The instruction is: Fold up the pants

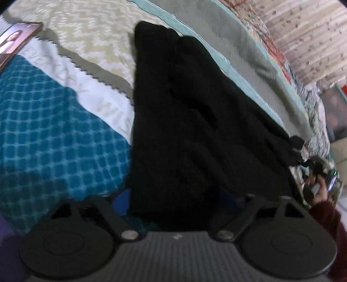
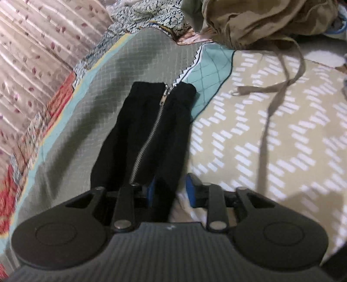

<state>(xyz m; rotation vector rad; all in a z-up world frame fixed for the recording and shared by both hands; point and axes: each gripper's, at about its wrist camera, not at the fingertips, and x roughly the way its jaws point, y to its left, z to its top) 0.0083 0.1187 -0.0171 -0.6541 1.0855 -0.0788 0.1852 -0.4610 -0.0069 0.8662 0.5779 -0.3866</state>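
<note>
L gripper (image 1: 173, 195) has black pants (image 1: 195, 121) bunched between its blue pads at 6 o'clock of left wrist view; looks clamped on the cloth, but fabric hides the tips so can't tell for sure. Pants run up to 12 o'clock across a patchwork bedspread (image 1: 56, 138), framed photo (image 1: 15, 41) at 10 o'clock. R gripper (image 2: 171, 191) jaws part-open w/ a pants fold between the blue pads (image 2: 190, 184), can't tell if pinched; zipper (image 2: 149, 134) runs toward 12, tan garment (image 2: 260, 19) at 1 o'clock.
</note>
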